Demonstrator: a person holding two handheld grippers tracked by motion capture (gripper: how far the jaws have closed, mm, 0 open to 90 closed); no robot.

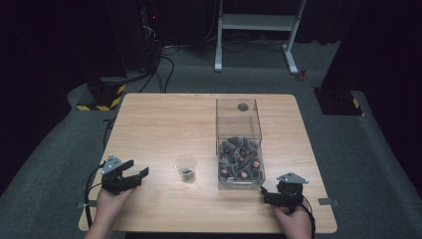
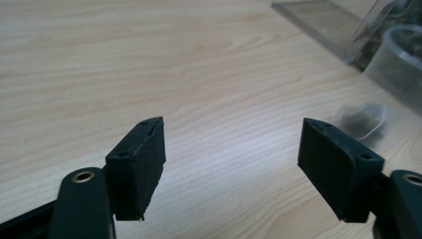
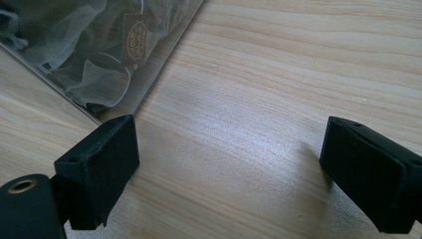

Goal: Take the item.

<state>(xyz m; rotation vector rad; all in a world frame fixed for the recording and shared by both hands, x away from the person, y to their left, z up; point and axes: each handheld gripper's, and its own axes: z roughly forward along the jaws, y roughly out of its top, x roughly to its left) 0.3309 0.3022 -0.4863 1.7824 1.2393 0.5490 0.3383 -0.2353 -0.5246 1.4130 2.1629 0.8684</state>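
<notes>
Two empty grippers, cup waiting

Both sets of jaws spread wide, nothing between them. Left gripper (image 1: 133, 178) low at near left; clear cup (image 1: 186, 168) stands just right of it, something dark at its bottom. Right gripper (image 1: 272, 195) sits near the clear box (image 1: 238, 115) of packets. Likely the approach step; next, left jaws must straddle the cup squarely

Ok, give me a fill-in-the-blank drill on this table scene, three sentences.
1. The small clear cup stands to the ____ of the clear box in the high view.
2. The left gripper has its fingers ____, with nothing between them.
3. The packets lie inside the ____.

Missing words: left; open; box
</notes>
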